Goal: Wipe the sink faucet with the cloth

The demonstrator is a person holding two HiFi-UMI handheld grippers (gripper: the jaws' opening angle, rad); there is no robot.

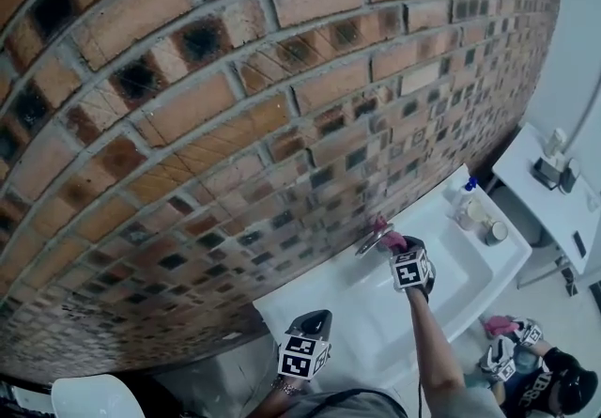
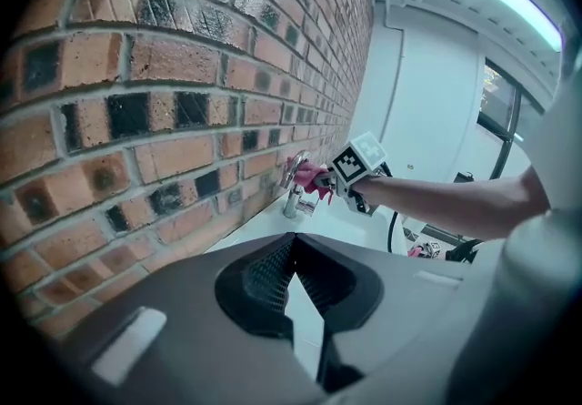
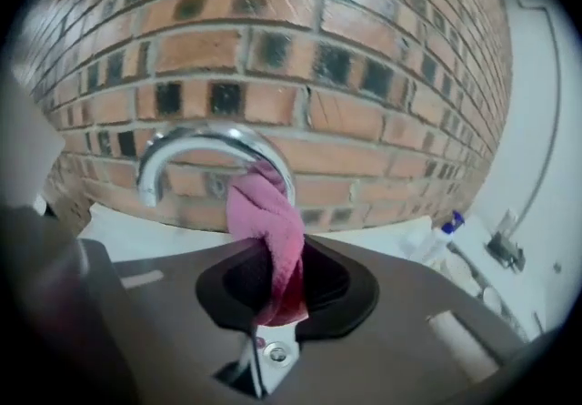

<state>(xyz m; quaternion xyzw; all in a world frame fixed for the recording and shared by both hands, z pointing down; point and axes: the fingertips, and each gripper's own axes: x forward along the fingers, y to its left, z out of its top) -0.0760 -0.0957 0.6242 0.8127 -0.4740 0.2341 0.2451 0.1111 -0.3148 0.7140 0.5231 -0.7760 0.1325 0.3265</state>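
Observation:
A curved chrome faucet (image 1: 369, 240) (image 3: 178, 145) (image 2: 292, 199) rises from the white sink (image 1: 455, 289) against the brick wall. My right gripper (image 1: 398, 249) (image 3: 273, 289) is shut on a pink cloth (image 3: 265, 223) (image 1: 391, 239) (image 2: 313, 177). The cloth is pressed against the right side of the spout's arch. My left gripper (image 1: 315, 318) (image 2: 293, 258) hangs over the sink's near left end, well away from the faucet. Its jaws are closed with nothing between them.
The brick wall (image 1: 235, 97) runs close behind the sink. A spray bottle (image 1: 466, 204) and a cup (image 1: 495, 232) stand at the sink's right end. A white table (image 1: 540, 205) lies beyond. Another person (image 1: 531, 379) with grippers is at lower right.

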